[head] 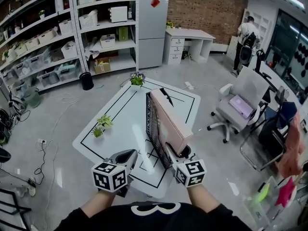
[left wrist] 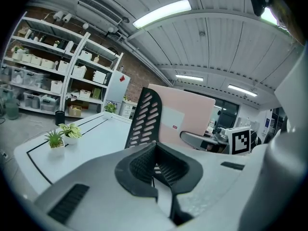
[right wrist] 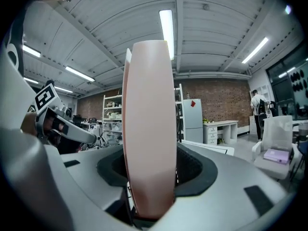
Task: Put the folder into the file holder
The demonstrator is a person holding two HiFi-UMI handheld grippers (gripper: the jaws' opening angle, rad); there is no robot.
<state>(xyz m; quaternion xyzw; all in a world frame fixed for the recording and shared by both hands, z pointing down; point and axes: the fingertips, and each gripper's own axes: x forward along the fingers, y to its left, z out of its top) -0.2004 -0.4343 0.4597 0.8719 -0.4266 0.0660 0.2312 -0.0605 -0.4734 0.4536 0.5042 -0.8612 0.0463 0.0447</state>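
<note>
A pink folder (head: 168, 117) stands on edge on the white table (head: 120, 109), right beside the black mesh file holder (head: 150, 121); its bottom edge is hidden. My right gripper (head: 176, 154) is at the folder's near end. In the right gripper view the folder (right wrist: 149, 129) stands between the jaws, and a thin gap shows on its right side, so the right gripper (right wrist: 151, 189) is open. My left gripper (head: 131, 154) hovers over the table's near edge, left of the holder, shut and empty. Ahead of the left gripper (left wrist: 156, 172) are the holder (left wrist: 144, 119) and folder (left wrist: 192, 114).
Two small potted plants (head: 101, 126) sit on the table's left side and a flower pot (head: 137, 79) at its far end. A grey office chair (head: 240, 105) stands to the right. Shelves (head: 48, 42) and a fridge (head: 153, 30) line the back; a person (head: 248, 35) stands far right.
</note>
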